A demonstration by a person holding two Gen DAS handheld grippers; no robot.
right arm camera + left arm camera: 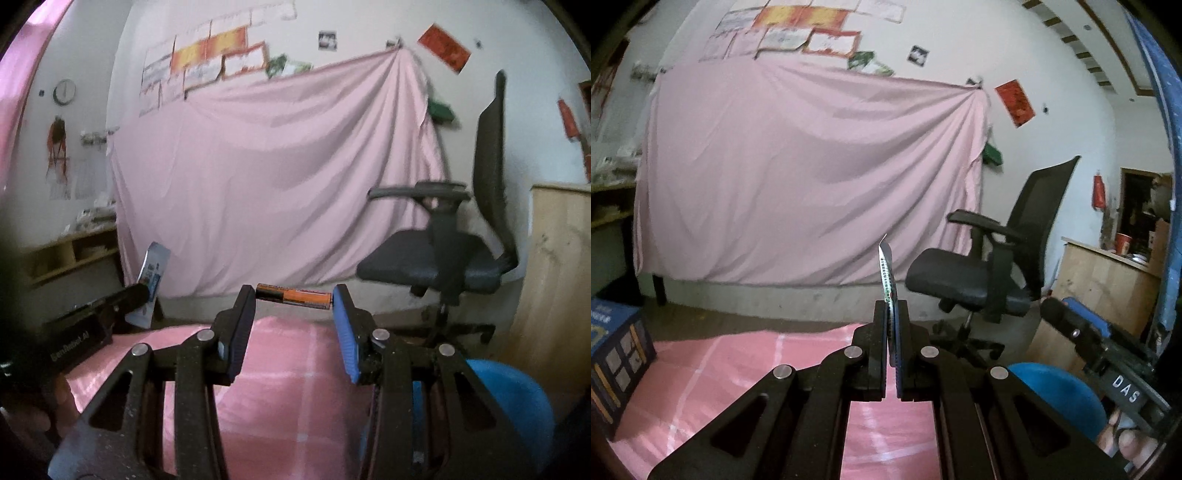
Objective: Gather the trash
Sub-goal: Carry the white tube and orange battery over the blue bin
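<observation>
Fingers on both sides are loaded. Left gripper (892,314) has its fingers pinched almost completely together on a thin, flat wrapper (887,273), seen edge-on from its own camera; the printed sheet sticks up past the fingertips and curls slightly at the top. From the right wrist view that same wrapper (152,284) shows its blue-and-white printed face, poking up out of the left fingers off to the left.

Right gripper (294,295) stands about half open, and that is a grip, not slack: an orange-and-black battery (293,294) spans the gap lengthwise, one end against each fingertip, right out at the very tips.

Both pieces ride in the air above a pink cloth (280,369) covering the desk, with a pink sheet (812,177) hung on the wall beyond and an office chair (990,273) to the right. A blue rounded container (517,402) sits low, under and right of the right fingers; whether it is the bin, I cannot say for sure.

Picking up looks done, so this reads as the carry stage. Next comes bringing each piece over the trash container and letting go. That battery is held only by its ends, so a steady, level carry matters; any twist could pop it loose.
</observation>
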